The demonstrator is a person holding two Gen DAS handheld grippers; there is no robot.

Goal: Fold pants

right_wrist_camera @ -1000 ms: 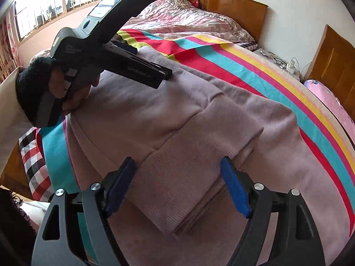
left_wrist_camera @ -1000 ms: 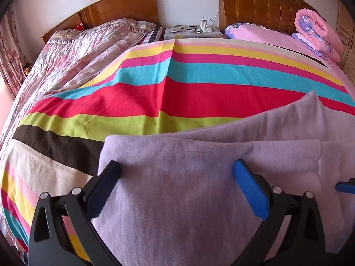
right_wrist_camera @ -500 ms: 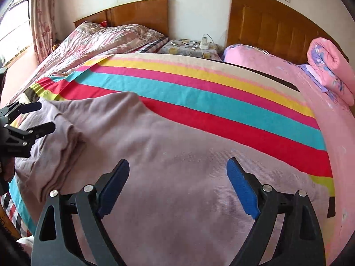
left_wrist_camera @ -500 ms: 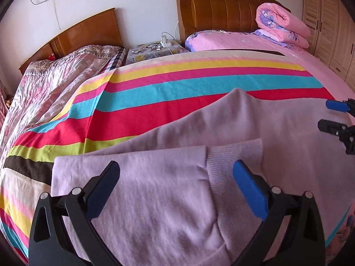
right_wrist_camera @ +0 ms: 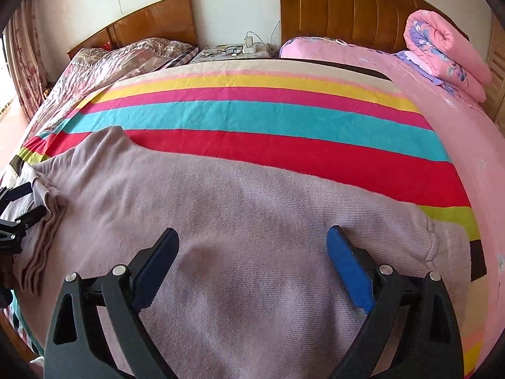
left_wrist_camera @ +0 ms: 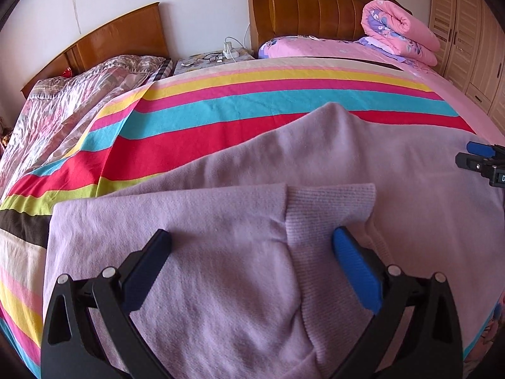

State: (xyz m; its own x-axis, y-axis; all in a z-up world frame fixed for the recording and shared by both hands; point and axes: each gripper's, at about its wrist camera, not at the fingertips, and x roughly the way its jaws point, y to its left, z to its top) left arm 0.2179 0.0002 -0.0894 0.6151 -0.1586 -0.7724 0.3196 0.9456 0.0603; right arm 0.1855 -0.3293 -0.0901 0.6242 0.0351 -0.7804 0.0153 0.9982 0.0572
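Below the left gripper (left_wrist_camera: pixel 252 246), its own camera shows the lilac pants (left_wrist_camera: pixel 221 252) folded over, a ribbed cuff (left_wrist_camera: pixel 331 208) lying just inside its blue finger; the jaws stand wide, pressing nothing. Only this view shows the wardrobe (left_wrist_camera: pixel 467 31) far right. From the right wrist, the right gripper (right_wrist_camera: pixel 252 243) hangs over a single flat layer of the pants (right_wrist_camera: pixel 252 205), jaws spread and just widened, nothing clamped. Only here does the waistband (right_wrist_camera: pixel 442 240) appear, beyond its blue finger, on the striped blanket (right_wrist_camera: pixel 252 113).
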